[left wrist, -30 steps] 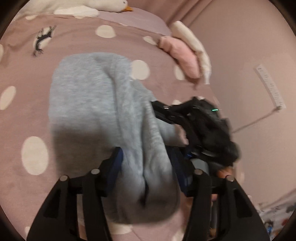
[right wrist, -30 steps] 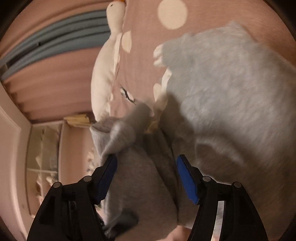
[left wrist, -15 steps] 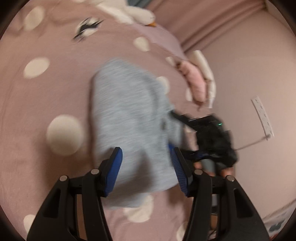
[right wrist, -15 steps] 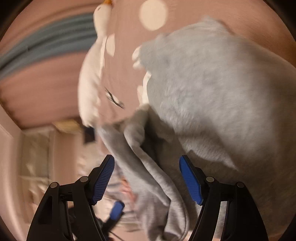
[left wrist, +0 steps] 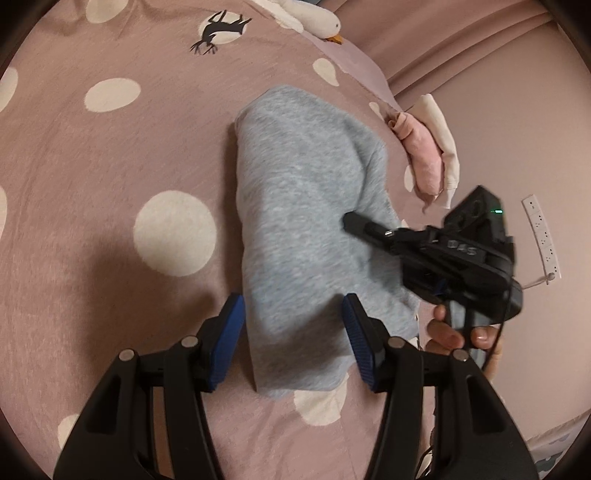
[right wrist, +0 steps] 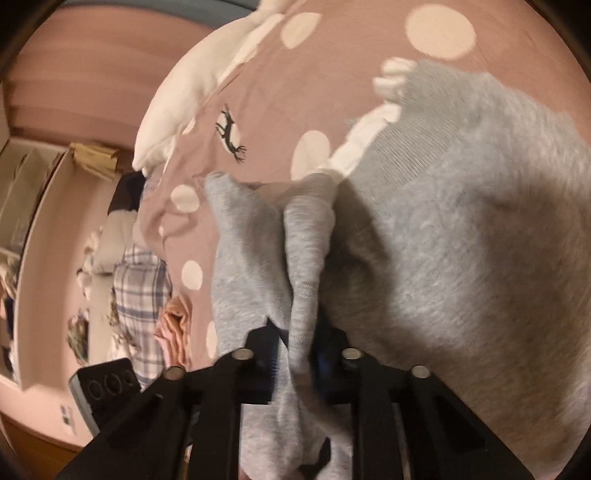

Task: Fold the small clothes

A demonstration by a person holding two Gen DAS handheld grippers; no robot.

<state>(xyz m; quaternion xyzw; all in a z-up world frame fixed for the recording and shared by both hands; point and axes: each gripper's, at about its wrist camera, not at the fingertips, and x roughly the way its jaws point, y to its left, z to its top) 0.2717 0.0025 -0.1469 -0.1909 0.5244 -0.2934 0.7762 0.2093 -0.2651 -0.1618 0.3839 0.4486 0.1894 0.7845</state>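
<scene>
A grey fleece garment (left wrist: 303, 221) lies folded lengthwise on the pink dotted bedspread (left wrist: 110, 229). My left gripper (left wrist: 293, 338) is open above its near end, one blue pad on each side, holding nothing. My right gripper (right wrist: 295, 360) is shut on a bunched edge of the grey garment (right wrist: 461, 240); in the left wrist view it (left wrist: 373, 229) comes in from the right onto the garment's right edge.
A pink and a cream folded garment (left wrist: 428, 162) lie at the bed's right edge by the wall. A white goose plush (left wrist: 310, 18) lies at the head of the bed. More clothes (right wrist: 142, 295) lie piled beside the bed. A power strip (left wrist: 541, 236) is on the wall.
My left gripper let the garment go and drew back above it. My right gripper went from open to shut on the garment's edge. The garment now lies flat on the bed.
</scene>
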